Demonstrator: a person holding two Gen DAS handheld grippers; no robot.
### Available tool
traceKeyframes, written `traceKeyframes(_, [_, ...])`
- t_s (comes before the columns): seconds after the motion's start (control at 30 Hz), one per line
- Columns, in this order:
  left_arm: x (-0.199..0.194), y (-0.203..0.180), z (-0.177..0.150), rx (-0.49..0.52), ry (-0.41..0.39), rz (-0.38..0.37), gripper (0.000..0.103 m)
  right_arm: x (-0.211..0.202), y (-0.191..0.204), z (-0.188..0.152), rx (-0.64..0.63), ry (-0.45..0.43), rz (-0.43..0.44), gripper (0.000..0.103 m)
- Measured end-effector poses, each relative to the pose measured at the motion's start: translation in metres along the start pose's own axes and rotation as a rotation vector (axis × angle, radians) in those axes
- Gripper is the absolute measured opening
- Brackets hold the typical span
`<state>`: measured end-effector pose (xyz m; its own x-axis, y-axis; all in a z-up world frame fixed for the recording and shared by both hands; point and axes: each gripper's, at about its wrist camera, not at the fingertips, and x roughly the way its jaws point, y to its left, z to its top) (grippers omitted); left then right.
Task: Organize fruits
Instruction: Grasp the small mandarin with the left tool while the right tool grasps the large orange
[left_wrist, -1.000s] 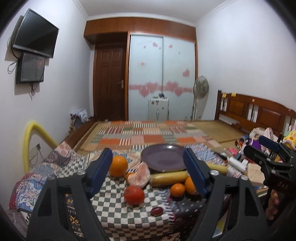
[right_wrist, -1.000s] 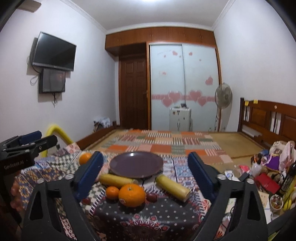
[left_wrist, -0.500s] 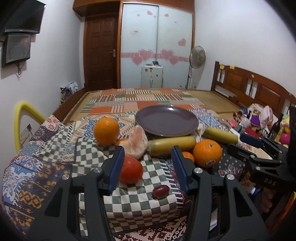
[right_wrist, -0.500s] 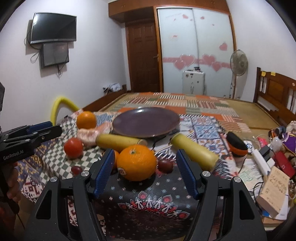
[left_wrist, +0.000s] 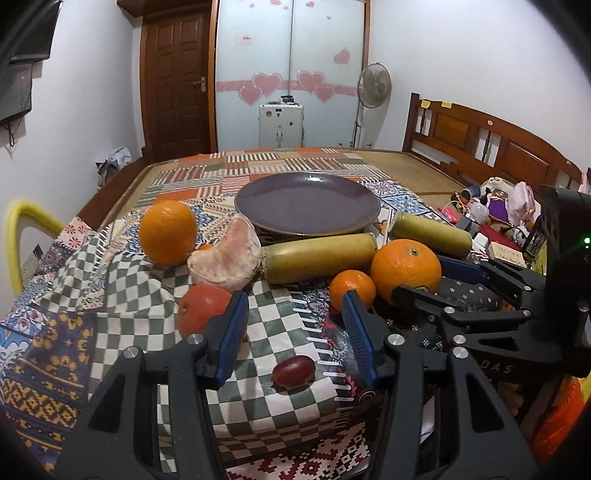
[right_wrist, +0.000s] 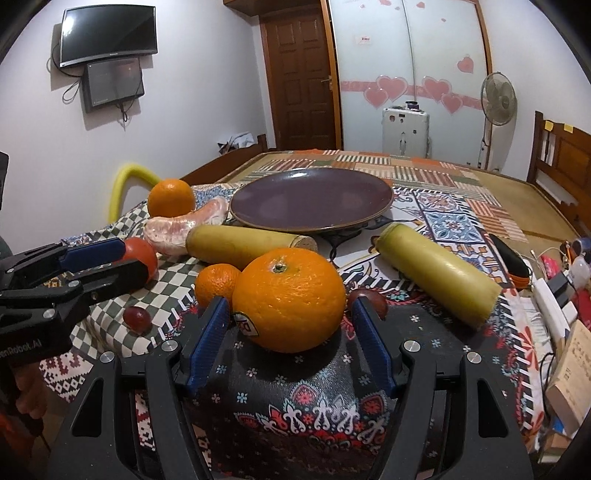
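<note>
A large orange (right_wrist: 290, 299) sits on the dark patterned cloth between the fingers of my open right gripper (right_wrist: 289, 303), with a narrow gap on each side. A small mandarin (right_wrist: 218, 282) and a grape (right_wrist: 367, 297) flank it. My left gripper (left_wrist: 295, 321) is open over the checked cloth, with a red grape (left_wrist: 293, 371) lying below between its fingers and a red tomato (left_wrist: 201, 310) just outside the left finger. Behind lie a pomelo segment (left_wrist: 225, 258), another orange (left_wrist: 168, 232), two yellow cylinders (left_wrist: 319, 256) and an empty purple plate (left_wrist: 308, 203).
The fruit lies on cloths draped over the foot of a bed (left_wrist: 280, 166). A yellow padded rail (left_wrist: 22, 229) stands at the left. Bottles, bags, a power strip (right_wrist: 554, 302) and a book (right_wrist: 570, 373) crowd the right side. A fan (right_wrist: 498, 99) stands by the wardrobe.
Both grippers have come down and closer to the fruit, tilting downward. Their jaws narrowed early in the second. The large orange now sits between the right fingers, the red grape under the left.
</note>
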<state>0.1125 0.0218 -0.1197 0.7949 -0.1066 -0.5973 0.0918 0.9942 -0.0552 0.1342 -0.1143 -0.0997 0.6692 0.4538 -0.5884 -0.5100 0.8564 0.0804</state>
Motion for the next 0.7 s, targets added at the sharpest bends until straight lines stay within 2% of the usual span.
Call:
traceKeyframes(0.23, [0.008,-0.004,0.002,0.007,0.018,-0.033,0.053,0.003,-0.001,-0.002,0.008,0.006,0.007,0.062])
traceKeyframes(0.7, [0.037,-0.033,0.007,0.063,0.083,-0.101,0.052,-0.013,-0.018,-0.01,0.022,0.015,0.01,0.061])
